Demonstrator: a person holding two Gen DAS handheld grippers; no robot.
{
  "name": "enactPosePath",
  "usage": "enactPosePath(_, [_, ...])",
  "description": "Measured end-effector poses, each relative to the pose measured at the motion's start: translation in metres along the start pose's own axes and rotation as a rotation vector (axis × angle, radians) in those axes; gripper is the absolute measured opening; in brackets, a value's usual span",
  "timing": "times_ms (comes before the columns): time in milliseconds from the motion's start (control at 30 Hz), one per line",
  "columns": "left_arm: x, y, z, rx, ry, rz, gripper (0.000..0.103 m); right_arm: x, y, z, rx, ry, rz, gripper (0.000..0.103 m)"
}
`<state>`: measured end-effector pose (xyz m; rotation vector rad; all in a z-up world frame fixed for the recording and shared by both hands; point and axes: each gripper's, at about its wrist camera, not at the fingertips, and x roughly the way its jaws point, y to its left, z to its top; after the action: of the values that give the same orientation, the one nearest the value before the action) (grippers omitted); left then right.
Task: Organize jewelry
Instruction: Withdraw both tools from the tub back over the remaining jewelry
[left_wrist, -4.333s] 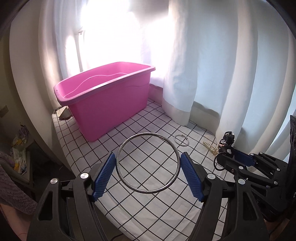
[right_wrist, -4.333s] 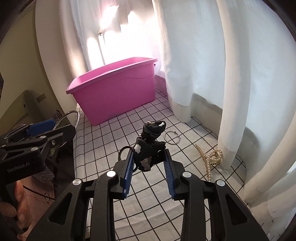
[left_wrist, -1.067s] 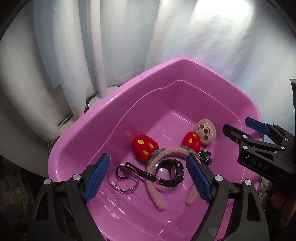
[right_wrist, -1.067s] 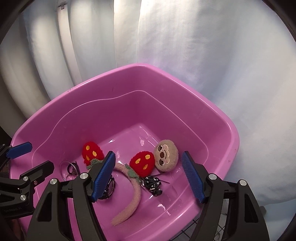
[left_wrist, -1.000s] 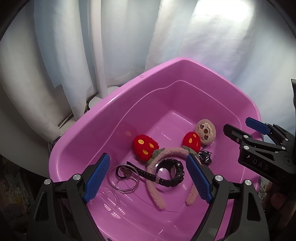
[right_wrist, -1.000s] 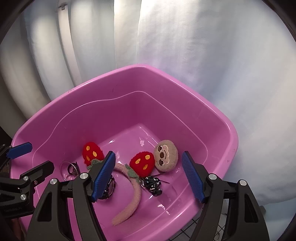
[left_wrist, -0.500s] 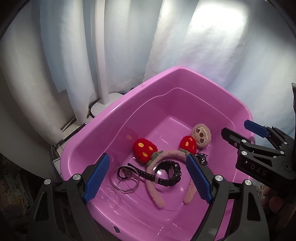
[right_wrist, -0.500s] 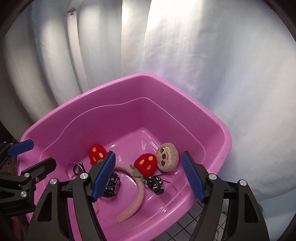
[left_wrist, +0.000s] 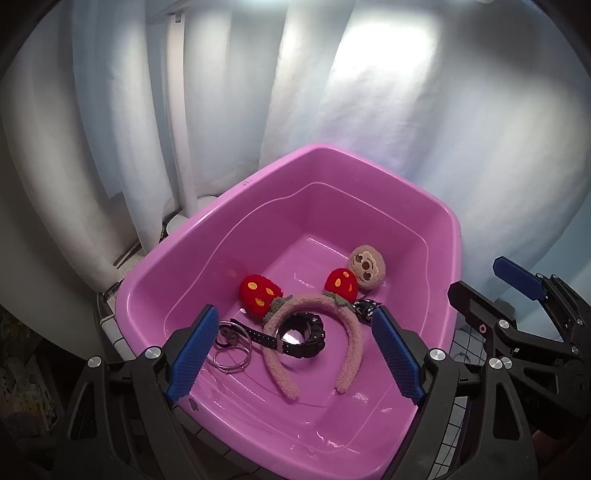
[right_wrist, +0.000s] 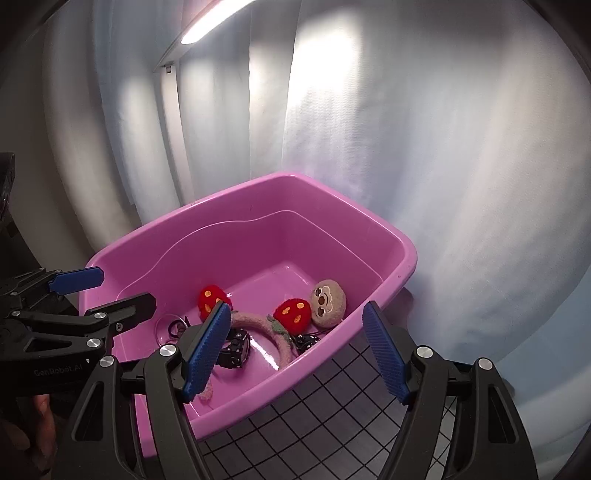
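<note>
**Both grippers empty above the pink tub**

While both tools hang over the tub, neither holds anything: the left gripper has its blue pads spread wide with only air between them, and the right gripper stands released the same way, nothing between its pads.

Below them, the pink tub holds the collected pieces. A fuzzy headband with two red strawberry ears lies across the bottom, a black watch sits inside its arc, silver bangles rest by the left wall, a round plush face lies toward the far corner, and a small dark hair tie sits beside it. A checked cloth covers the table under the tub.

Judging the risk: the two tools are close together, so swinging away carelessly could knock one against the other or clip the tub's rim and shift it on the cloth.
</note>
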<state>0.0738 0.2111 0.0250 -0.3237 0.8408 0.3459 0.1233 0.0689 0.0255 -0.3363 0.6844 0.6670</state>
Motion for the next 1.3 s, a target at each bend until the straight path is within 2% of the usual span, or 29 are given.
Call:
enactPosePath(333, [-0.04,-0.061,-0.014,0.053,-0.088,-0.098,0.088,-0.071,-0.056,-0.063,0.105,-0.077,-0.025,0.071])
enactPosePath(400, [-0.045,-0.077,-0.019,0.065,-0.097,-0.128,0.091,-0.082,-0.074,-0.083,0.135,-0.071,-0.049,0.071])
enactPosePath(600, [-0.044,-0.136,-0.04,0.157,-0.087,-0.187,0.091,-0.114,-0.139,-0.145,0.256,-0.033,-0.119,0.071])
enactPosePath(767, [-0.028,-0.183,-0.063,0.214,-0.042,-0.244,0.094,-0.134,-0.186,-0.196,0.361,0.016,-0.185,0.071])
enactPosePath(967, [0.003,-0.231,-0.095,0.281,0.032,-0.292,0.094,-0.133,-0.228,-0.245,0.475,0.058,-0.236,0.071])
enactPosePath(1133, [0.042,-0.256,-0.117,0.348,0.116,-0.322,0.095,-0.114,-0.241,-0.269,0.515,0.079,-0.252,0.071])
enactPosePath(1300, [0.083,-0.268,-0.137,0.387,0.153,-0.28,0.095,-0.086,-0.247,-0.281,0.526,0.089,-0.238,0.071])
